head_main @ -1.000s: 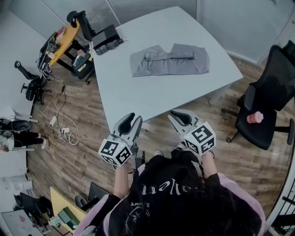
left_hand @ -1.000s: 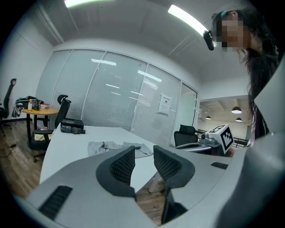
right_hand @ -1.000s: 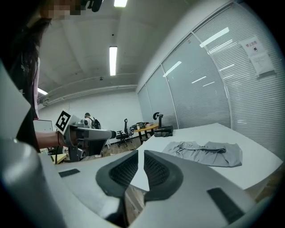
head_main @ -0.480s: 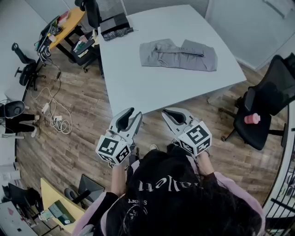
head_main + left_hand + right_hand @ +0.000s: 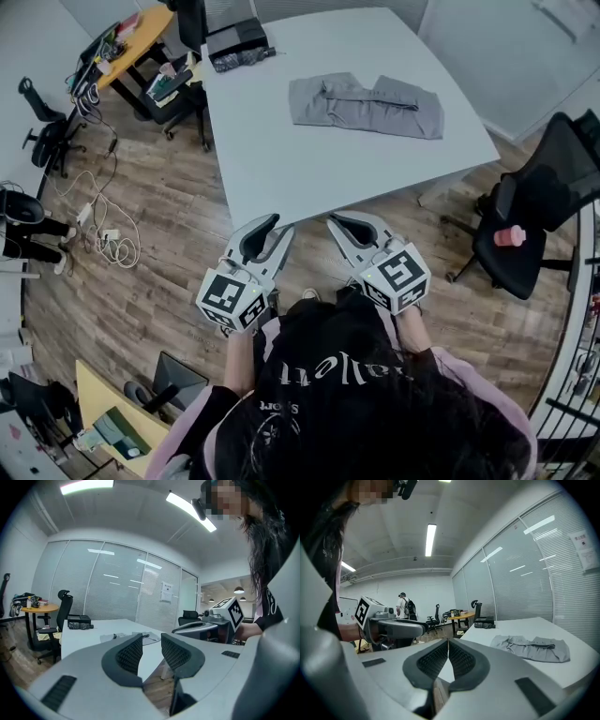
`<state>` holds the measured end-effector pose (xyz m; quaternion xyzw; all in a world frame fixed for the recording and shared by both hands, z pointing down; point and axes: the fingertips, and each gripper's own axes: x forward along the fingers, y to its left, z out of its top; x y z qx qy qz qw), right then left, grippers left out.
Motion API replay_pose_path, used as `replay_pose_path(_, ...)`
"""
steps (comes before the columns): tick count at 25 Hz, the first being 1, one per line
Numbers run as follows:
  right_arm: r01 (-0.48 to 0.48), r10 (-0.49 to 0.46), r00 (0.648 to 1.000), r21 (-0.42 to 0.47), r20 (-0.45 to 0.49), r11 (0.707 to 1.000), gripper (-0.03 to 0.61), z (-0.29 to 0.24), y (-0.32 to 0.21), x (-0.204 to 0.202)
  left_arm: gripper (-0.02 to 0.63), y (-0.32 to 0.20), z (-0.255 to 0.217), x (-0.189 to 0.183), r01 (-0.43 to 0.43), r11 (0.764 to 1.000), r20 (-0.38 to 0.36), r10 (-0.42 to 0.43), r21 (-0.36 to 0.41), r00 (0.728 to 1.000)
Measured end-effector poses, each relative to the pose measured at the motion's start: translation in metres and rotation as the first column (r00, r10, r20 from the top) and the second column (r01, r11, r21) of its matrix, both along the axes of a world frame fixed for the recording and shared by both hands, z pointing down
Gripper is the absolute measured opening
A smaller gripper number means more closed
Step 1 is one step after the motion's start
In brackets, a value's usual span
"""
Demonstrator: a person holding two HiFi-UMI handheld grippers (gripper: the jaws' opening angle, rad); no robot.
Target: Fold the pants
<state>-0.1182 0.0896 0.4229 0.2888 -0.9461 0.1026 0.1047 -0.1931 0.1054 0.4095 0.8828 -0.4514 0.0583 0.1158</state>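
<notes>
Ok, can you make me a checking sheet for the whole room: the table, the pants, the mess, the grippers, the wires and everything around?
Surface: white table, holding the pants and one dark bundle.
Job's things: grey pants lie flat on the table's far half, untouched.
Clutter: dark bundle at the table's far left corner.
Grippers: left gripper open, nothing between its jaws. Right gripper shut and empty. Both are by the table's near edge, apart from the pants.
Cables: white cables lie loose on the wood floor at the left.
Surroundings: black chair at the right with a pink thing on its seat; orange side table far left.
</notes>
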Motion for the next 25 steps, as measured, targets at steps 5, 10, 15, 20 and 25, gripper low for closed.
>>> replay_pose_path(5,-0.02,0.02,1.0,0.011,-0.01,1.0,0.025,-0.004,0.0,0.0,0.141,0.001,-0.003,0.001,-0.026,1.0,-0.008,0.026,0.011,1.0)
replay_pose_path(10,-0.03,0.03,0.999,0.015,-0.014,0.999,0.025,-0.005,-0.001,0.001,0.141,-0.001,-0.002,0.006,-0.048,0.999,-0.013,0.048,0.007,0.999)
replay_pose_path(15,-0.033,0.033,0.999,0.013,-0.02,0.999,0.025,-0.003,-0.003,0.0,0.141,-0.004,0.001,0.006,-0.057,0.998,-0.016,0.057,0.003,0.998)
replay_pose_path(20,-0.034,0.035,0.999,0.011,-0.026,0.999,0.023,-0.002,-0.003,-0.004,0.14,-0.005,0.0,0.002,-0.06,0.998,-0.017,0.06,0.002,0.998)
replay_pose_path(25,-0.035,0.035,0.999,0.007,-0.03,0.999,0.023,0.0,-0.004,-0.011,0.107,-0.006,0.001,-0.004,-0.064,0.998,-0.013,0.064,0.007,0.998)
